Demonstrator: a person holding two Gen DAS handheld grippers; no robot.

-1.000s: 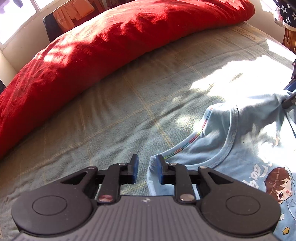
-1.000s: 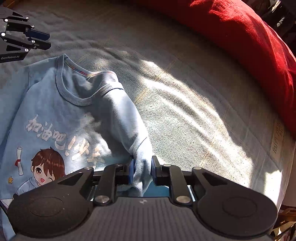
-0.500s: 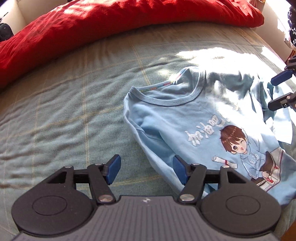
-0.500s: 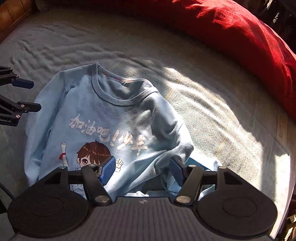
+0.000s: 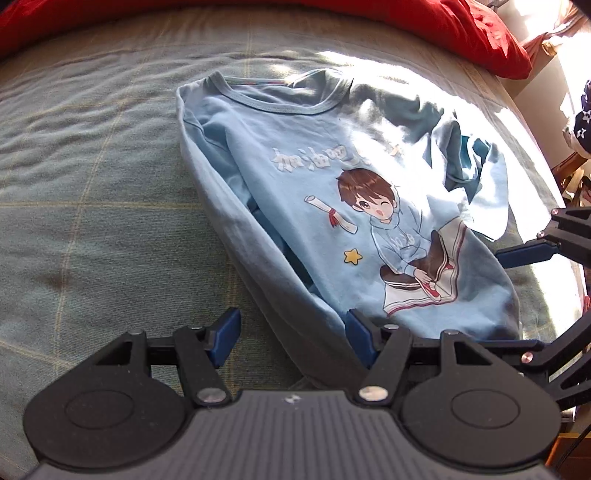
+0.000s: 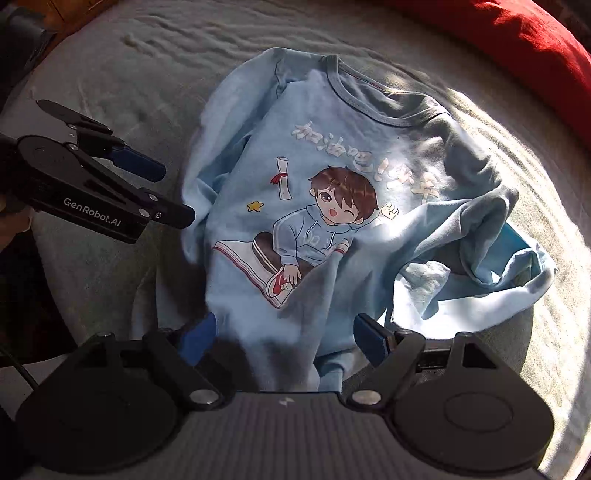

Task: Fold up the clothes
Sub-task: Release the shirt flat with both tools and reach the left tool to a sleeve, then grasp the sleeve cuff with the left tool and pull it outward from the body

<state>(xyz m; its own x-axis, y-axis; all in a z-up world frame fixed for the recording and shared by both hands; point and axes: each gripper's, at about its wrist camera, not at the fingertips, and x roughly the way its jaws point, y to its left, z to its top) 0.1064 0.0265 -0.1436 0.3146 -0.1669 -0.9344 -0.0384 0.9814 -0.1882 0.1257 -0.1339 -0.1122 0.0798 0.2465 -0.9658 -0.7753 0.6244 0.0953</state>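
L gripper (image 5: 291, 338) sits at the left, jaws spread apart w/ blue pads (image 5: 225, 334) clear of cloth; its jaws have just been opening, and only the shirt's sleeve edge runs between them, unpinched. In the R wrist view the same gripper (image 6: 168, 195) hangs just beside the shirt's left edge, above the bed cover (image 6: 110, 81), not touching the fabric as far as shows.

Center: light blue shirt (image 5: 332, 177) lies face up on the grey-green checked cover (image 5: 92, 184), neckline toward the red duvet (image 5: 461, 26). Cartoon print of a kid on a book (image 6: 314, 229) w/ white lettering above. 1 sleeve folded in along the left side; the other side bunched and rumpled in a sun patch.

Right: R gripper (image 6: 284, 338) over the shirt's hem, jaws released wide and just been opening further; cloth lies between the pads, none pressing on it. Red duvet (image 6: 535, 48) at far right.
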